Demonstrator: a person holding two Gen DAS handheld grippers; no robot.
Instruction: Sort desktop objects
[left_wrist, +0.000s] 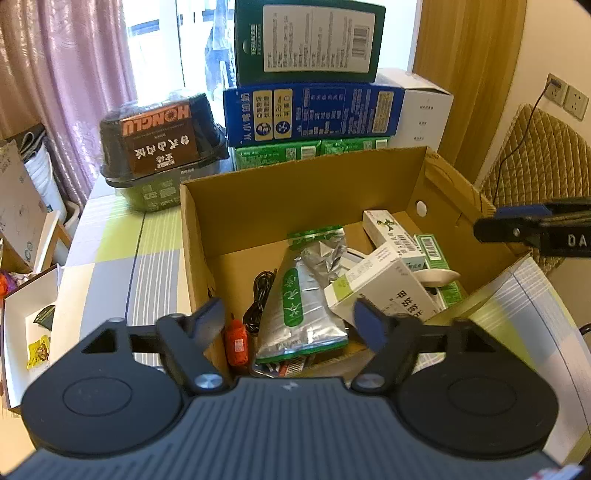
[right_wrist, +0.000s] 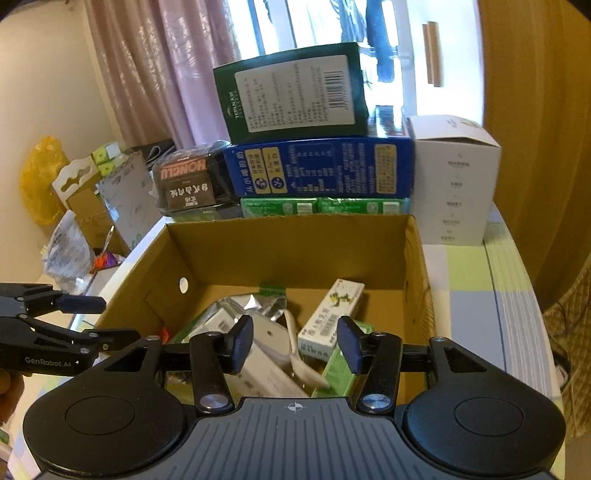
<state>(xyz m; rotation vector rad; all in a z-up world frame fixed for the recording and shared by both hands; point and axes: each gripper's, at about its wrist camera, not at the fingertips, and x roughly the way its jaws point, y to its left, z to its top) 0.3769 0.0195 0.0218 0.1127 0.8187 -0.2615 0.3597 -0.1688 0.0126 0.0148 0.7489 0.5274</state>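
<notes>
An open cardboard box (left_wrist: 258, 206) (right_wrist: 288, 243) sits on the checked tablecloth and holds several items. Inside lie a silver-and-green foil pouch (left_wrist: 303, 306), a black cable (left_wrist: 260, 295), a small red packet (left_wrist: 236, 341), white medicine boxes (left_wrist: 384, 284) (right_wrist: 330, 314), a green box (right_wrist: 338, 373) and a white spoon (left_wrist: 439, 277) (right_wrist: 301, 363). My left gripper (left_wrist: 290, 323) hovers open over the box's near edge with nothing between its fingers. My right gripper (right_wrist: 295, 343) also stands open above the box, empty. Each gripper shows at the edge of the other's view.
Behind the box rise stacked cartons: a dark green one (left_wrist: 306, 40), a blue one (left_wrist: 314, 112), green packs (left_wrist: 310, 153) and a white box (left_wrist: 424, 110). A black HONGLU container (left_wrist: 162, 140) stands back left. A white tray (left_wrist: 29, 325) lies at the left; a chair (left_wrist: 539, 162) at the right.
</notes>
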